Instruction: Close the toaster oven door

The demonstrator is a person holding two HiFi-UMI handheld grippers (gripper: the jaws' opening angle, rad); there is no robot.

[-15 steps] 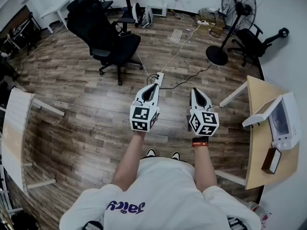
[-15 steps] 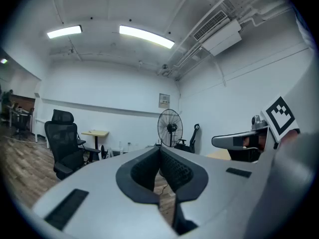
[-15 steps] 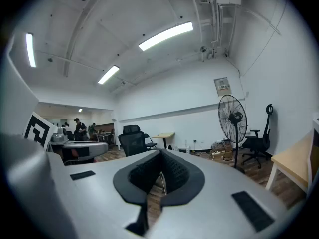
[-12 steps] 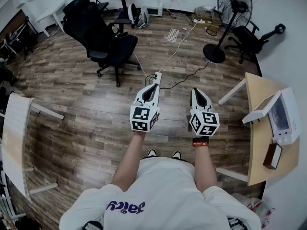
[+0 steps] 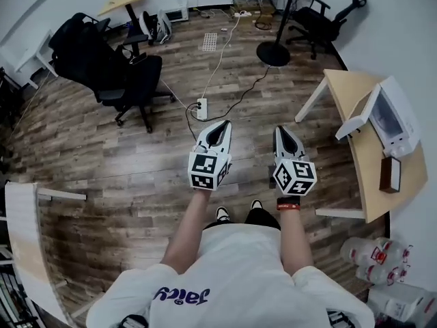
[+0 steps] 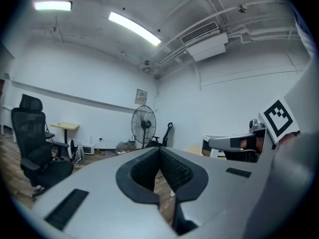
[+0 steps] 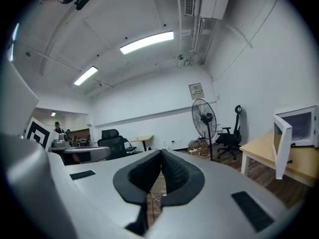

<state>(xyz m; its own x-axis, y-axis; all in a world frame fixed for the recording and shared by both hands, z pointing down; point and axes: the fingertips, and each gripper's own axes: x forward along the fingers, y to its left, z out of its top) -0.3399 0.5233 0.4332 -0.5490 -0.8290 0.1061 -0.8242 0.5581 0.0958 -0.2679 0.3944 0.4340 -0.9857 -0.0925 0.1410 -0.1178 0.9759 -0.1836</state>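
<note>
The white toaster oven (image 5: 396, 118) stands on a wooden table (image 5: 355, 91) at the right of the head view, its door (image 5: 354, 120) swung open toward the floor side. In the right gripper view the oven (image 7: 301, 126) shows at the right edge with the door (image 7: 281, 148) standing out. Both grippers are held in front of the person's body, well left of the table and apart from the oven. My left gripper (image 5: 222, 127) (image 6: 159, 151) is shut with nothing in it. My right gripper (image 5: 281, 131) (image 7: 161, 153) is likewise shut and holds nothing.
A black office chair (image 5: 109, 60) stands at the far left, a pedestal fan (image 5: 276, 46) and another chair (image 5: 321, 19) at the back. A power strip (image 5: 202, 106) with cables lies on the wood floor ahead. A brown box (image 5: 390, 173) lies on the table; water bottles (image 5: 375, 255) stand below it.
The head view has swung: the table and oven sit higher and further in from the right edge, chair and fan have shifted left and up. Both grippers keep their place before the body, still shut.
</note>
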